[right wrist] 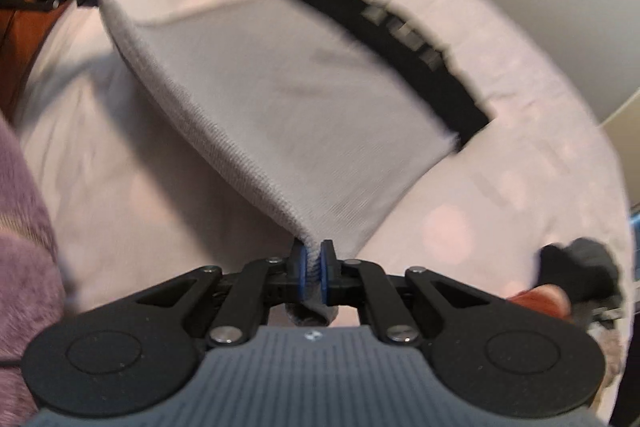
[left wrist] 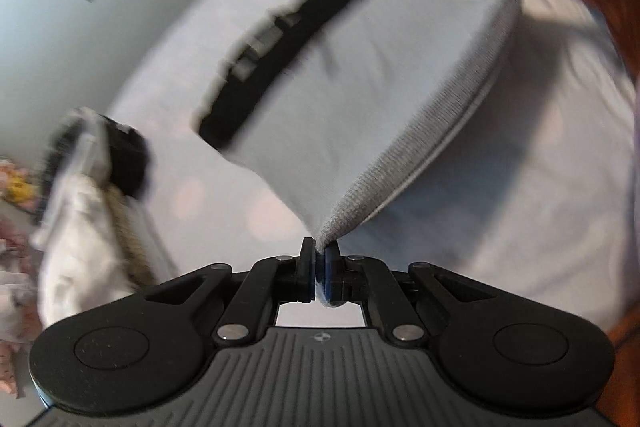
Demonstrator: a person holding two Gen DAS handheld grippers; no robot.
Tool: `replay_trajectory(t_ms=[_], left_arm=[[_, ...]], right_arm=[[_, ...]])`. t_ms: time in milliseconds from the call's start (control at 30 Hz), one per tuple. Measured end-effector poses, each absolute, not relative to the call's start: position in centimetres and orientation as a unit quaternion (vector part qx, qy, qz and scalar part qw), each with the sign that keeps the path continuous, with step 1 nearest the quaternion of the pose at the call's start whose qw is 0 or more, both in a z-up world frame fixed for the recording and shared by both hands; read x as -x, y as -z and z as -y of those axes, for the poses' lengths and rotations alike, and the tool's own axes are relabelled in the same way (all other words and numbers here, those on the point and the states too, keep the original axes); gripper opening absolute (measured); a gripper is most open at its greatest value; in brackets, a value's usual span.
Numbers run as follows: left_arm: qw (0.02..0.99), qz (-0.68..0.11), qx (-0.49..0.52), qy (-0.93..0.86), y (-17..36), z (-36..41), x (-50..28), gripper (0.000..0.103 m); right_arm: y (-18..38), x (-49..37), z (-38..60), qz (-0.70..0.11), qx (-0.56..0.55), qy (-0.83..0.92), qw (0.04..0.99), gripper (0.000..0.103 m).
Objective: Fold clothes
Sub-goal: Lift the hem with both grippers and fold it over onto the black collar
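— Jaws first: how do they stand?
— Both pairs are pressed together on cloth. The left gripper (left wrist: 319, 269) pinches one end of the ribbed hem of the grey garment (left wrist: 360, 79), and the right gripper (right wrist: 314, 273) pinches the other end of that same hem.
— Where does the garment sit?
— It hangs between the two grippers, its hem stretched in a line from one to the other, above the pale bedsheet (left wrist: 500, 187). A black band (left wrist: 280, 55) with pale lettering runs across its far part; the letters are too blurred to read.
— Does the far part touch the sheet?
— I cannot tell; the motion blur hides it.
— Anything else on the bed?
— A heap of white and black clothes (left wrist: 92, 179) lies toward the left edge in the left wrist view, well apart from the held garment.
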State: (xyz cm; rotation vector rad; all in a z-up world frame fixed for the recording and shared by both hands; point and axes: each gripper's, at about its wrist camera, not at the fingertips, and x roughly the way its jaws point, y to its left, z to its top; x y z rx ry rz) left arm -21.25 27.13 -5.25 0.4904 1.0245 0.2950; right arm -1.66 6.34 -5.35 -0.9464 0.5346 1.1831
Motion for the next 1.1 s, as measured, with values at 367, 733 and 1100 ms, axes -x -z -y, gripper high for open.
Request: replay_trajectory(t_ms=[367, 733, 1100], left_arm=[[0.853, -0.391, -0.290, -0.187, -3.7, -24.2, 19.6, 0.004], [0.855, -0.420, -0.270, -0.140, -6.2, -20.4, 22.9, 0.004], [0.851, -0.429, -0.264, -0.151, -5.0, -24.0, 18.5, 0.004]], right_arm=[[-4.6, 3.3, -4.1, -0.124, 0.414, -0.504, 0.748, 0.007], [-7.6, 6.7, 0.5, -0.118, 0.439, -0.518, 0.724, 0.007], [-6.2, 3.1, -2.7, -0.126, 0.435, -0.495, 0.741, 0.007]])
